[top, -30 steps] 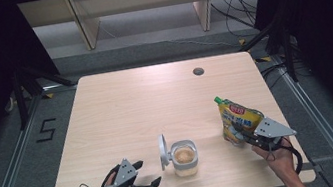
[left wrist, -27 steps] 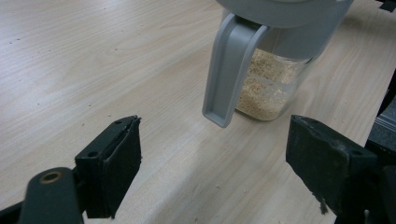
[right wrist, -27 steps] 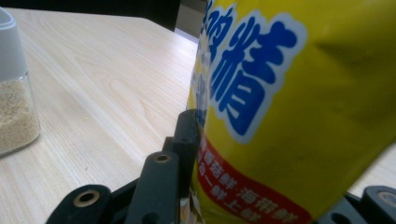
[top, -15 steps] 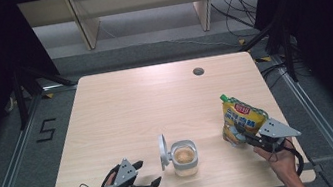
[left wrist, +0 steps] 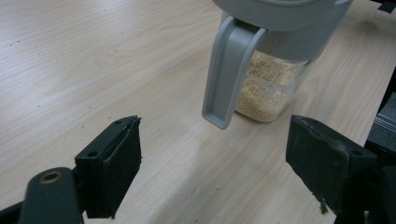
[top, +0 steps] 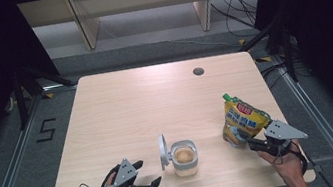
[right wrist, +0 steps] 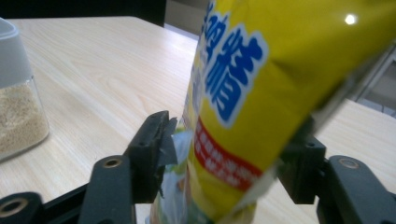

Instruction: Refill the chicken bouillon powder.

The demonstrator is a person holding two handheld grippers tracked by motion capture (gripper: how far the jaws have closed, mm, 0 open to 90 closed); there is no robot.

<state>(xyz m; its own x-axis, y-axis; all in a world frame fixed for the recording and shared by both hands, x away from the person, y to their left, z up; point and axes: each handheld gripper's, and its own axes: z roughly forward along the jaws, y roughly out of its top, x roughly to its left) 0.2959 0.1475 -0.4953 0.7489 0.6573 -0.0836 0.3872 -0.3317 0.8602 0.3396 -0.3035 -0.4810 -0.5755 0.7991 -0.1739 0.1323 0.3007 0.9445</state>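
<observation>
The yellow pouch [top: 243, 123] stands upright w/ its green cap on top, near the table's [top: 155, 100] right-front edge, right of the seasoning jar [top: 184, 157]. The right gripper [top: 255, 143] is at the pouch's lower end; its jaws have just been opening, and in the right gripper view the pouch [right wrist: 261, 102] sits between them w/ a gap at the left pad, so the hold seems released, not clamped (the right pad is partly hidden behind the pouch, contact there can't be told). The step in hand is judged to be setting the pouch down & letting go. To do it well: the jaws should be spread fully before any retreat, the pouch base checked as flat on the wood, and the gripper drawn straight back toward the person w/o brushing the foil, since a soft stand-up pouch is likely to tip if nudged low. The jar, lid flipped open at its left, is part-filled w/ pale granules and stands at front-centre, well apart from the pouch. The left gripper [top: 144, 175] rests on the table left of the jar w/ jaws wide & nothing between them; in the left gripper view the jar [left wrist: 268, 86] is seen ahead, beyond the pads, untouched.
</observation>
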